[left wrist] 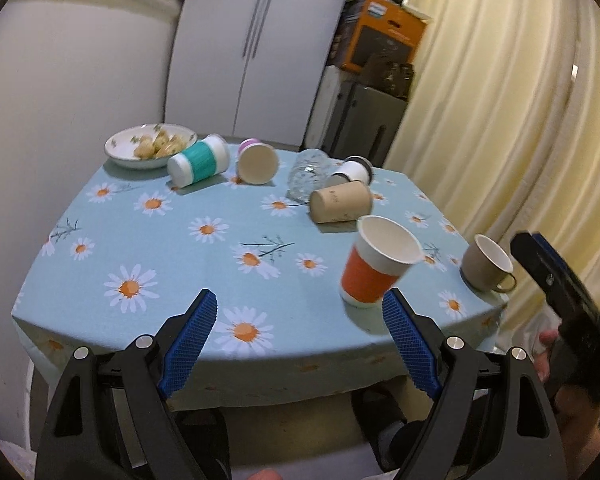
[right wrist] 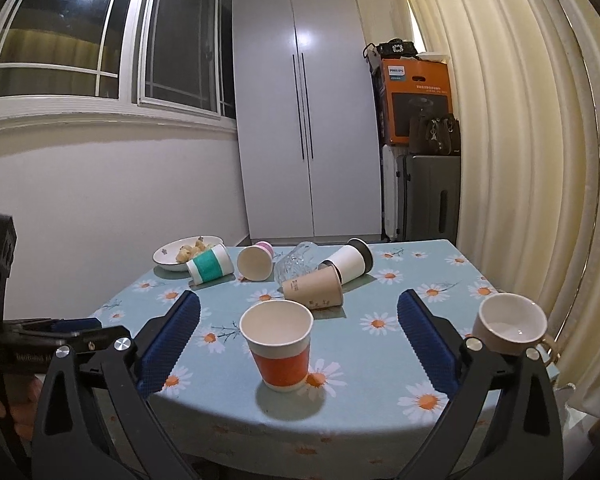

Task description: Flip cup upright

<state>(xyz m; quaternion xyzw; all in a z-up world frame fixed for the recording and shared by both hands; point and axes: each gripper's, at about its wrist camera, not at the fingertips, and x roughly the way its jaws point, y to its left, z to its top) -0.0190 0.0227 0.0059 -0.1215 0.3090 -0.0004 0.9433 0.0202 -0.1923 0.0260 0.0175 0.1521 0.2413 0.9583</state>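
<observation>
An orange-and-white paper cup stands upright near the table's front edge, also in the left wrist view. Behind it several cups lie on their sides: a brown paper cup, a white cup with a black lid, a clear glass, a pink-rimmed cup and a teal-banded cup. My right gripper is open and empty, its fingers either side of the orange cup and short of it. My left gripper is open and empty above the front edge.
A beige mug stands upright at the table's right edge. A bowl of snacks sits at the back left. The daisy tablecloth covers the table. A cupboard, boxes and a curtain stand behind and to the right.
</observation>
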